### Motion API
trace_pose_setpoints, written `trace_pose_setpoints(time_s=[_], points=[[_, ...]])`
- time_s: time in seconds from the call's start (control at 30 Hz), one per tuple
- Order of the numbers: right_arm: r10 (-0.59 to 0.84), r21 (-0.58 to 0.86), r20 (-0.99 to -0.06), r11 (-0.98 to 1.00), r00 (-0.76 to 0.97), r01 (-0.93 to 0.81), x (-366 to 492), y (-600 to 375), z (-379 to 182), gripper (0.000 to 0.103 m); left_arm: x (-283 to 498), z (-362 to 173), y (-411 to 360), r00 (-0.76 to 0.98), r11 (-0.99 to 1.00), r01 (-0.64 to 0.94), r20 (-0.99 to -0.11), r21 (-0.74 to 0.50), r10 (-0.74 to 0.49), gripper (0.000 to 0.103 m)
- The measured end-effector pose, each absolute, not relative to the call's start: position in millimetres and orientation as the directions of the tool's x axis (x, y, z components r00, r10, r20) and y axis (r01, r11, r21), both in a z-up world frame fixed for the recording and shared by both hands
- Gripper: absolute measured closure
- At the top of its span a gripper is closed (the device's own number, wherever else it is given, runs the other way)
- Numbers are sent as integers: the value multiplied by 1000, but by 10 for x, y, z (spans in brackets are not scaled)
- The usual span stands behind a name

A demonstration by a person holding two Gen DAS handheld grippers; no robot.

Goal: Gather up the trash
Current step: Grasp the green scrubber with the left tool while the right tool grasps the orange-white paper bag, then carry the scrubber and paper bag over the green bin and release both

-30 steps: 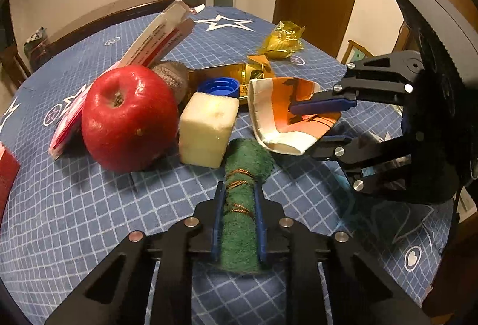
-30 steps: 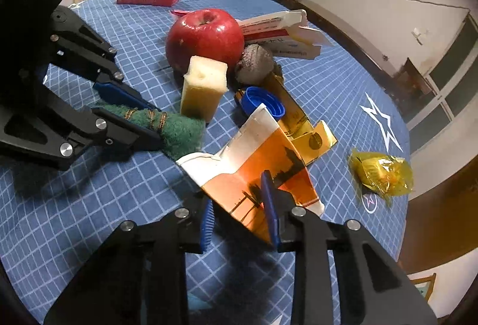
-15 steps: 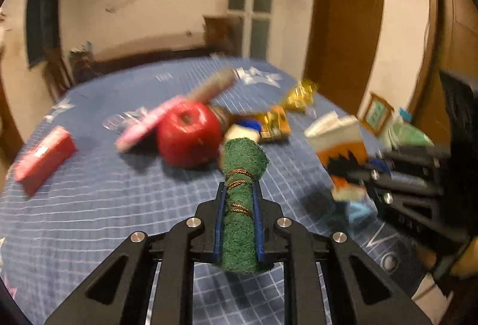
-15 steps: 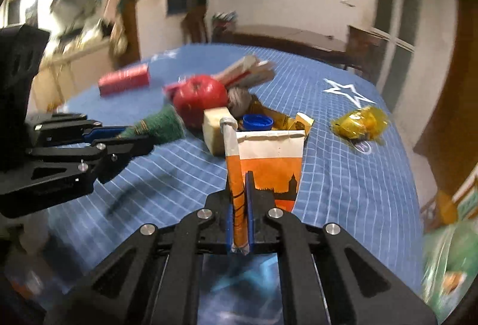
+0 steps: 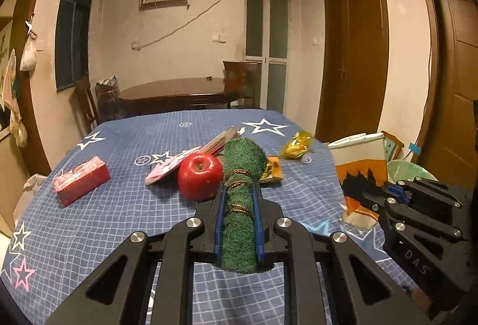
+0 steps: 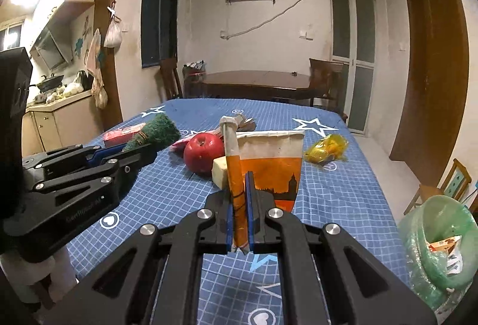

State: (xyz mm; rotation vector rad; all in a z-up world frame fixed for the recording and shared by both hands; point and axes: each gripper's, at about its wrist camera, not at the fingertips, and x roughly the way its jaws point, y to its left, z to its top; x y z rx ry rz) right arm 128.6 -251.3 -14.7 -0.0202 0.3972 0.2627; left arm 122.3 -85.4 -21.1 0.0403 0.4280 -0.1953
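My left gripper (image 5: 239, 190) is shut on a rolled green scouring pad (image 5: 240, 205) tied with brown cord, held above the blue tablecloth; it shows at the left of the right wrist view (image 6: 155, 135). My right gripper (image 6: 239, 175) is shut on a flattened orange and white paper cup (image 6: 269, 163), held upright; the cup also shows at the right of the left wrist view (image 5: 360, 169). A bin lined with a green bag (image 6: 436, 241) stands off the table's right edge, with scraps inside.
On the table (image 5: 119, 220) lie a red apple (image 5: 200, 178), a red box (image 5: 80, 183), a pink and white carton (image 5: 191, 158), a yellow wrapper (image 5: 297, 143), a gold wrapper (image 5: 272, 171) and a pale cube (image 6: 219, 171). A wooden table and chairs stand behind.
Both grippers have lifted their loads off the table and pulled back toward the near edge. The right gripper closed on the paper cup, which now stands upright.
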Motion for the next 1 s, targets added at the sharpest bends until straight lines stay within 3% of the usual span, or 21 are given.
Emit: trace_pose_setpoints(time_s=[0.67, 1.0], points=[[116, 16, -320, 993, 940, -117, 1162, -3251, 94, 98, 1312, 90, -1524, 888, 954, 300, -367, 9, -276, 85], [-27, -8, -315, 1000, 949, 26, 1129, -3997, 262, 98, 1497, 231, -2451, 841, 896, 445, -351, 16, -411, 85]])
